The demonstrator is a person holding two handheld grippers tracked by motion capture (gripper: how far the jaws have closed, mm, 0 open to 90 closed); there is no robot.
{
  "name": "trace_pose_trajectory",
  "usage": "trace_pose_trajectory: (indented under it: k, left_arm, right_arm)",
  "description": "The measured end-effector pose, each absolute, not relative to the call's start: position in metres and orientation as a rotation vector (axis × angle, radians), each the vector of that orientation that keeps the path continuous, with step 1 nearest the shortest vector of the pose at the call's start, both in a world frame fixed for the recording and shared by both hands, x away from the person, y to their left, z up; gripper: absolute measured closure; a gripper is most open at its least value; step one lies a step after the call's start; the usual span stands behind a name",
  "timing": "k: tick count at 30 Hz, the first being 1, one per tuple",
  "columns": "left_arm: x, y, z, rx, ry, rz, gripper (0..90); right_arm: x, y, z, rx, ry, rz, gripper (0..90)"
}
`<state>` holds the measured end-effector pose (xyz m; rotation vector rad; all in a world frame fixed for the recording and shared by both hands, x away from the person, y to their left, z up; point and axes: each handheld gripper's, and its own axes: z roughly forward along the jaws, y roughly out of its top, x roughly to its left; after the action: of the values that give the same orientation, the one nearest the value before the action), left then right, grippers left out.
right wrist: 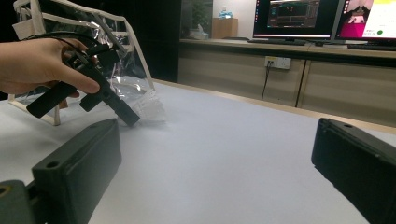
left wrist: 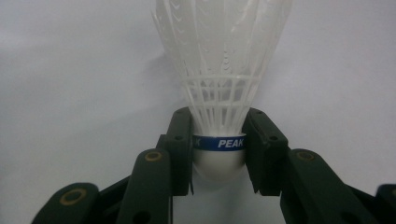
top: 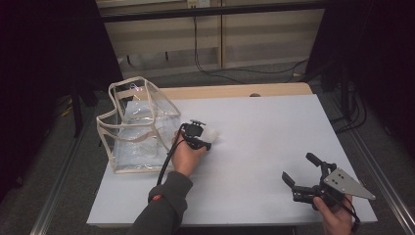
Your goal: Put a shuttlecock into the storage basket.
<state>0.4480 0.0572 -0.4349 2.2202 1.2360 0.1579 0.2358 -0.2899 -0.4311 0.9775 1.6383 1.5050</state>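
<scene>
A white plastic shuttlecock [left wrist: 219, 60] with a blue band reading PEAK lies on the white table [top: 269, 132]. My left gripper [left wrist: 218, 150] is shut on its rounded cork base, one pad on each side of the band, and the skirt points away from the jaws. From the high view this gripper [top: 204, 141] sits at the table's middle left, just right of a clear bag, with the shuttlecock [top: 211, 133] at its tip. My right gripper [top: 298, 167] is held open near the front right corner with nothing between its jaws. Its own view shows the left gripper [right wrist: 126, 115] angled down on the shuttlecock [right wrist: 152, 109].
A clear plastic bag [top: 137, 127] with cream trim stands open-topped at the table's left side. Beyond the table's far edge are cabinets, cables on the floor and monitors [right wrist: 299, 18]. Dark equipment stands beside the table's right edge.
</scene>
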Motion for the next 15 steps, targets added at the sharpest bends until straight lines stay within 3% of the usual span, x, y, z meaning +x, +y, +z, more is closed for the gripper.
trace_pose_trajectory:
  k: [15]
  left_arm:
    - [0.444, 0.058, -0.419, 2.189, 1.232, 0.057, 65.2]
  right_arm:
    - [0.237, -0.289, -0.431, 0.979, 1.638, 1.509, 1.6]
